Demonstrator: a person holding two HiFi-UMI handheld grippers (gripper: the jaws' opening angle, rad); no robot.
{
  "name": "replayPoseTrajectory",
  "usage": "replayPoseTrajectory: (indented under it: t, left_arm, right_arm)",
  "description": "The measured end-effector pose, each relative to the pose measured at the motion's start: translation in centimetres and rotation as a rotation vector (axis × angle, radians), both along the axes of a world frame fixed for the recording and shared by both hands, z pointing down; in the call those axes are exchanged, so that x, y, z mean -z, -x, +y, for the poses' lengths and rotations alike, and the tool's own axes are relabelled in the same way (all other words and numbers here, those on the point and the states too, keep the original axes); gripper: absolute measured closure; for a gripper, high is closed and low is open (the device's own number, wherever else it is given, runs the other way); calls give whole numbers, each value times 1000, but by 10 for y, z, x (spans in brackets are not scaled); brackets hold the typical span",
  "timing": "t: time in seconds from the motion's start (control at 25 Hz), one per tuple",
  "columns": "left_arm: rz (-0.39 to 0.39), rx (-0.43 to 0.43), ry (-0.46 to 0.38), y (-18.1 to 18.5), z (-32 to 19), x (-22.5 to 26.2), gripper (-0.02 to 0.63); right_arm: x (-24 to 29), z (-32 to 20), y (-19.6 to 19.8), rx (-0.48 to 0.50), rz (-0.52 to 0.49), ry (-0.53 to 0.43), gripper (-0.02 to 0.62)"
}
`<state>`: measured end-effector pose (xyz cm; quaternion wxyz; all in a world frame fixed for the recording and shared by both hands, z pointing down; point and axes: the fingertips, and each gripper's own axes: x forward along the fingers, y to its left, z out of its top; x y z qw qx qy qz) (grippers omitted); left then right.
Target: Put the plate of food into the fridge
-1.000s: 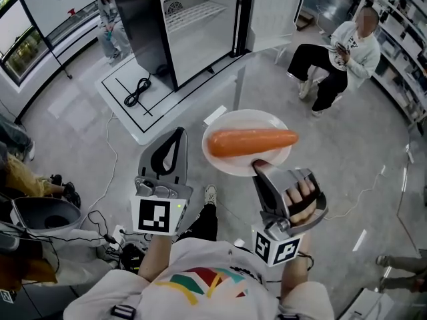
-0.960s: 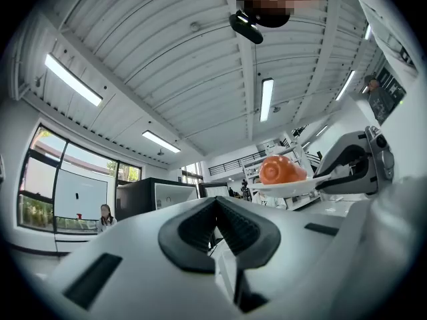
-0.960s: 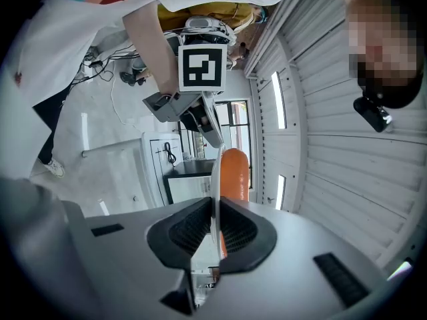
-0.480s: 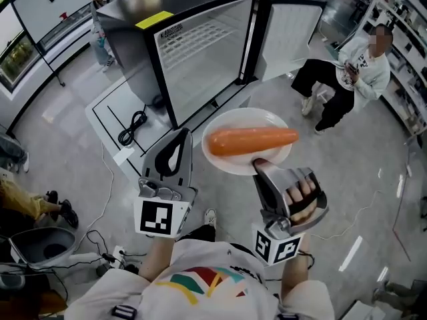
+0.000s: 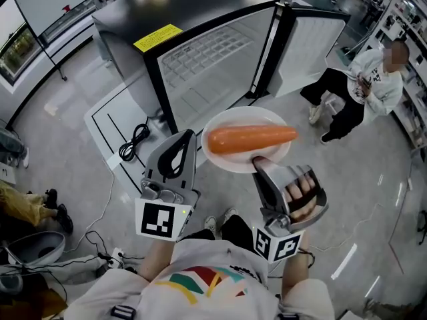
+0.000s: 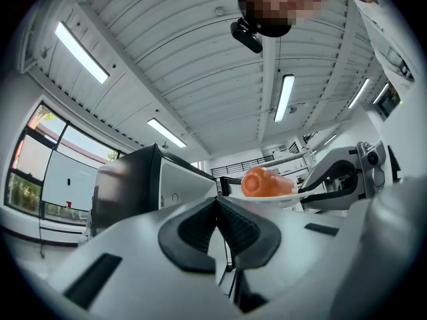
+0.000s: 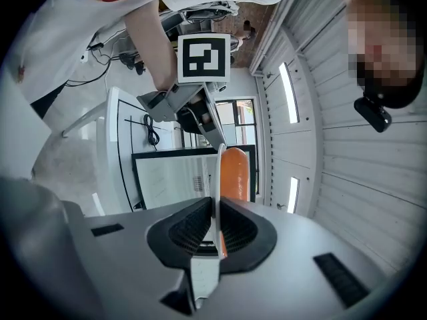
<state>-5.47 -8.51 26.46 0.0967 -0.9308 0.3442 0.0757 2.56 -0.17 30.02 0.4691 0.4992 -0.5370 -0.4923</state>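
Observation:
A white plate (image 5: 230, 157) carrying one orange carrot (image 5: 252, 137) is held level in the air in front of the fridge (image 5: 207, 65). My right gripper (image 5: 259, 161) is shut on the plate's near rim; the right gripper view shows the rim (image 7: 217, 169) pinched between the pads and the carrot (image 7: 235, 172) beyond them. My left gripper (image 5: 184, 136) hovers just left of the plate, shut with nothing in it, its jaws meeting (image 6: 215, 202). From it the carrot (image 6: 263, 182) shows to the right. The black fridge stands open, with its door (image 5: 308, 37) swung to the right and a wire shelf inside.
The fridge stands on a low white platform (image 5: 113, 122) where a black cable (image 5: 135, 141) lies. A person (image 5: 373, 79) sits at the right near shelving. A grey bin (image 5: 30, 249) and cords lie on the floor at the lower left.
Both grippers and the plate have moved toward the fridge, which now looms larger and nearer in the head view. The grip on the plate is unchanged.

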Motion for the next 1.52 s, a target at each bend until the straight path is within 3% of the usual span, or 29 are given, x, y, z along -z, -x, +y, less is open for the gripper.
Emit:
replayPoseTrajectory:
  t: [0.2, 0.6, 0.8, 1.04, 1.28, 1.52]
  left_arm:
    - [26, -21, 15, -20, -27, -5, 601]
    - [-21, 88, 37, -79, -98, -19, 601]
    - [-39, 154, 60, -91, -123, -34, 601]
    - [-42, 210, 140, -103, -143, -57, 601]
    - [-59, 199, 158, -109, -155, -67, 601]
    - [-43, 190, 178, -110, -163, -75, 601]
  right_arm:
    - [-3, -38, -18, 42, -5, 6, 565]
    - [-1, -121, -90, 144, -9, 16, 565]
    - [-4, -156, -112, 211, -16, 28, 565]
    - [-10, -198, -118, 314, 5, 76, 565]
    - [-5, -235, -102, 395, 28, 113, 565]
    - [-15, -263, -88, 470, 40, 222, 563]
